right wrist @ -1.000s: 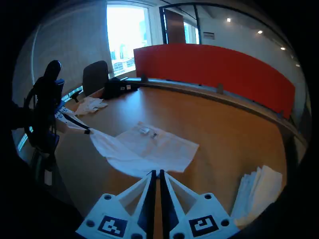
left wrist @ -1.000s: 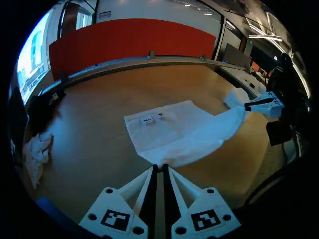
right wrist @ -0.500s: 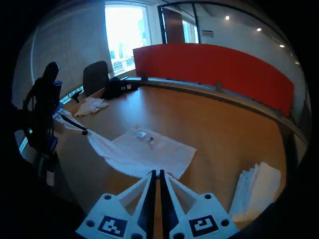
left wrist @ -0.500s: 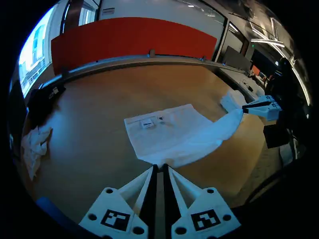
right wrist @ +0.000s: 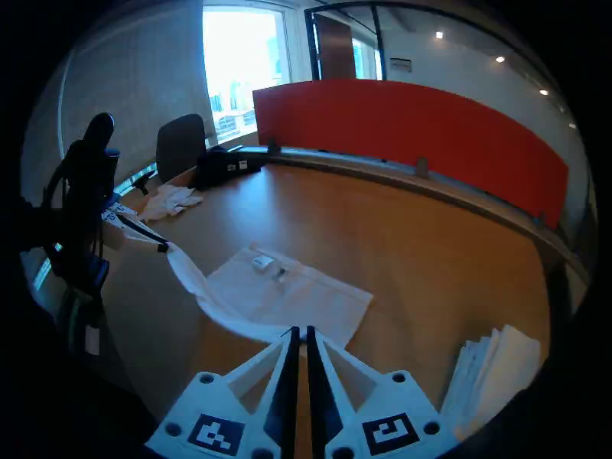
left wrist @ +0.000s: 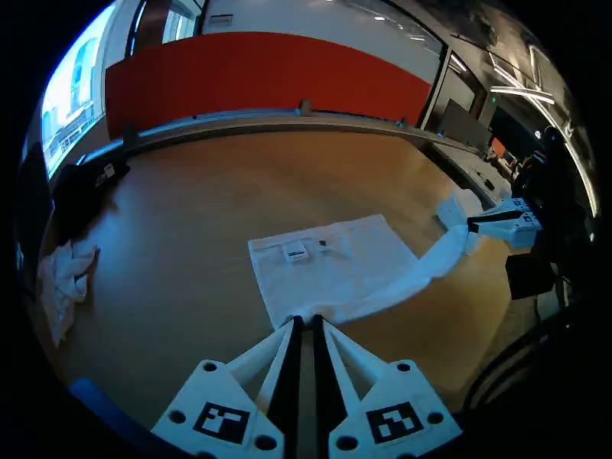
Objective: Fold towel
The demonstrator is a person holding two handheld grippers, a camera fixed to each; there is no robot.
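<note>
Fold barely begun: the towel (left wrist: 336, 264) lies flat mid-table (left wrist: 214, 183), near hem lifted.
Left gripper view: left gripper (left wrist: 306, 321) pinches a corner at 6 o'clock; the hem runs toward right gripper (left wrist: 470, 223) at 3 o'clock. Right gripper view: that gripper clamps the other corner; the hem stretches toward 9 o'clock.

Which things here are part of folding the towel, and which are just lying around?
Part of the job: the white towel; the left tongs and right tongs, each pinching an edge of it.
Just lying about: crumpled cloth; stack of folded cloths; black bag; chair.
</note>
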